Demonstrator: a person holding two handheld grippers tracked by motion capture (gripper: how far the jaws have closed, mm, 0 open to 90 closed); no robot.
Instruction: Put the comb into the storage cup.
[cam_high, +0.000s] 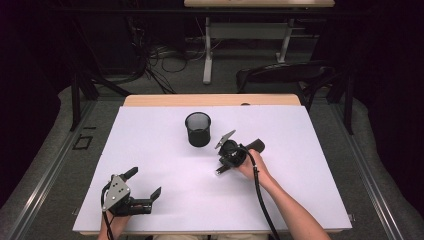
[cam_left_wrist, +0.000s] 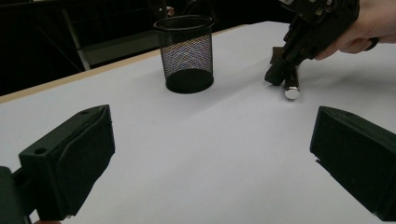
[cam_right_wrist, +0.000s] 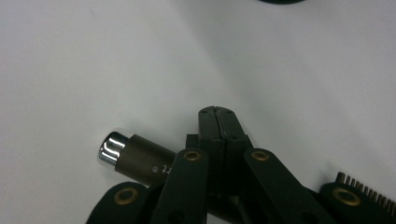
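Observation:
A short brown cylinder with a chrome cap (cam_right_wrist: 135, 157) lies on the white table (cam_high: 160, 150). My right gripper (cam_right_wrist: 217, 120) is tilted down over it, jaws pressed together with nothing between them. The cylinder (cam_left_wrist: 291, 87) lies beside and partly under the right gripper's (cam_left_wrist: 276, 77) linkage. In the high view the right gripper (cam_high: 223, 167) sits just right of the table's centre. My left gripper (cam_high: 145, 182) rests near the front left edge. It is open, and the space between the jaws of the left gripper (cam_left_wrist: 212, 140) holds nothing.
A black mesh cup (cam_high: 198, 129) stands upright behind the right gripper, toward the table's far middle; the same cup (cam_left_wrist: 186, 53) shows dark inside. A black chair (cam_high: 285, 75) and cables are on the floor beyond the far edge.

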